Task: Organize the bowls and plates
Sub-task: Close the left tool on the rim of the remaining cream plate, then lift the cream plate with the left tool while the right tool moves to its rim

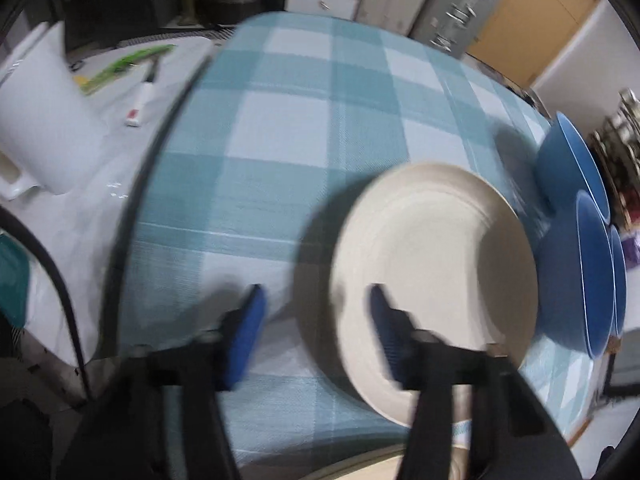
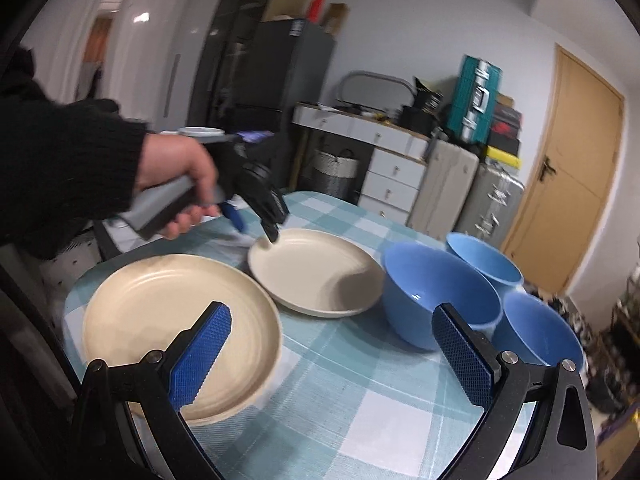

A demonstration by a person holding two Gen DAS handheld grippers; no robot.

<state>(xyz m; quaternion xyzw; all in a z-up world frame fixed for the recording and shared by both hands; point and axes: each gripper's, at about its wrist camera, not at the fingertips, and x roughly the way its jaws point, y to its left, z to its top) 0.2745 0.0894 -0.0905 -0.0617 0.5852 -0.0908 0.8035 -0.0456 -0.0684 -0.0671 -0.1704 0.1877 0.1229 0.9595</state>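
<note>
Two cream plates lie on the checked tablecloth: a near one (image 2: pixel 180 336) at the left and a far one (image 2: pixel 316 270), also seen in the left wrist view (image 1: pixel 436 280). Three blue bowls (image 2: pixel 440 294) (image 2: pixel 484 262) (image 2: pixel 536 330) stand to the right of the far plate, and they show at the right edge of the left wrist view (image 1: pixel 576 264). My left gripper (image 1: pixel 316 300) (image 2: pixel 256 228) is open, one finger over the far plate's left rim, the other outside it. My right gripper (image 2: pixel 332 340) is open and empty above the cloth, between the near plate and the bowls.
The table (image 2: pixel 360 420) has a blue-and-white checked cloth (image 1: pixel 280 140). A white jug (image 1: pixel 36 120) and small items lie on a white surface to the left. Drawers, metal cases (image 2: pixel 492 204) and a wooden door (image 2: pixel 576 200) stand behind the table.
</note>
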